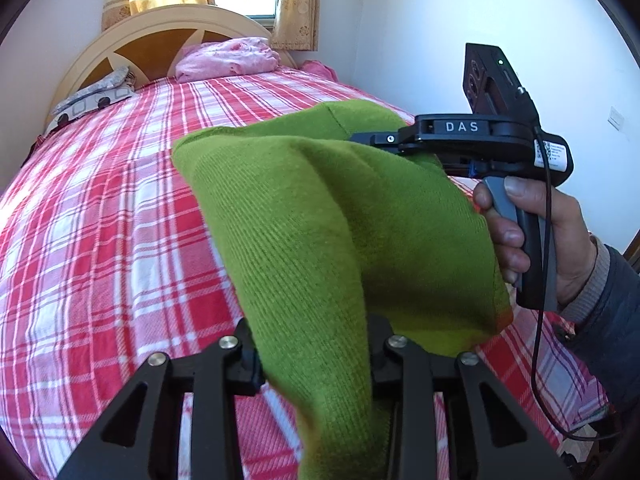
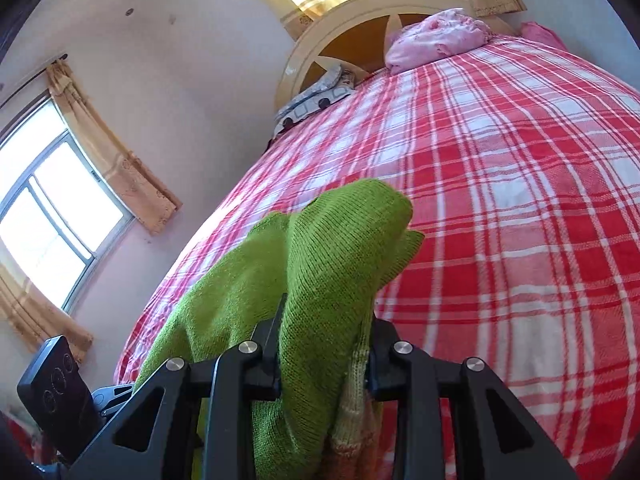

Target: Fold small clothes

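Green garment [image 1: 320, 208], apparently gripper-pinched, plaid bed [image 1: 100, 220]

Matt ribbed-knit green garment [image 1: 320, 220]

Green ribbed knit garment [image 1: 320, 216] runs off frame at 6 o'clock, hiding left tongs [image 1: 316, 364] pads. Same on right tongs [image 2: 324, 356]. Red-and-white plaid bedspread [image 1: 100, 240] cut at 9 o'clock. Person's dark sleeve [image 1: 612, 312] cropped at 3 o'clock.

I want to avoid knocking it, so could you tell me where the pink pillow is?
The pink pillow lies at the head of the bed, against the headboard, right of the grey pillow.
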`<state>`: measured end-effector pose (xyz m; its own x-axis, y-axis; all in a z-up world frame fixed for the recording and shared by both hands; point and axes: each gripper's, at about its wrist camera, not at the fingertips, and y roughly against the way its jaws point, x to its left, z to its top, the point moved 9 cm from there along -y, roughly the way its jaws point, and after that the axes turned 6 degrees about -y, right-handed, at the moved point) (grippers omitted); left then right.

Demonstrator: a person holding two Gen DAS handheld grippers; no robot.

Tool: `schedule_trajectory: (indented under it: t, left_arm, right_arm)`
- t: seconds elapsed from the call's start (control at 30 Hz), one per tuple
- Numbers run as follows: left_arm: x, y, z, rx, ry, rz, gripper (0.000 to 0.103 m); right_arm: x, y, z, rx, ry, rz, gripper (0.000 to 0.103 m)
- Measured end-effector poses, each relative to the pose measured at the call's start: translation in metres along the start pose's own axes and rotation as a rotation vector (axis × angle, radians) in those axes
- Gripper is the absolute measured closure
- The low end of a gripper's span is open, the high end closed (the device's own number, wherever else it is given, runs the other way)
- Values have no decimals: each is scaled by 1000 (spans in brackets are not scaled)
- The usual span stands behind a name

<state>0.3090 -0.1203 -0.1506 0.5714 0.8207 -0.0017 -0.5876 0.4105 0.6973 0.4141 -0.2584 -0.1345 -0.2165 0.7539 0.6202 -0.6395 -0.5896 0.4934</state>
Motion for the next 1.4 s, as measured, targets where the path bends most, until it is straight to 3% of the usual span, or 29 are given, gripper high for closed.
schedule_trajectory:
  t: [0.57, 1.4]
  left_arm:
    - [56, 66, -45, -28, 94, 137, 67]
    - [118, 125, -117, -26, 221, 274, 67]
  right_arm:
    - [111, -48, -42, 79, 72, 136, 73]
    - [220, -131, -100, 234, 169, 225, 73]
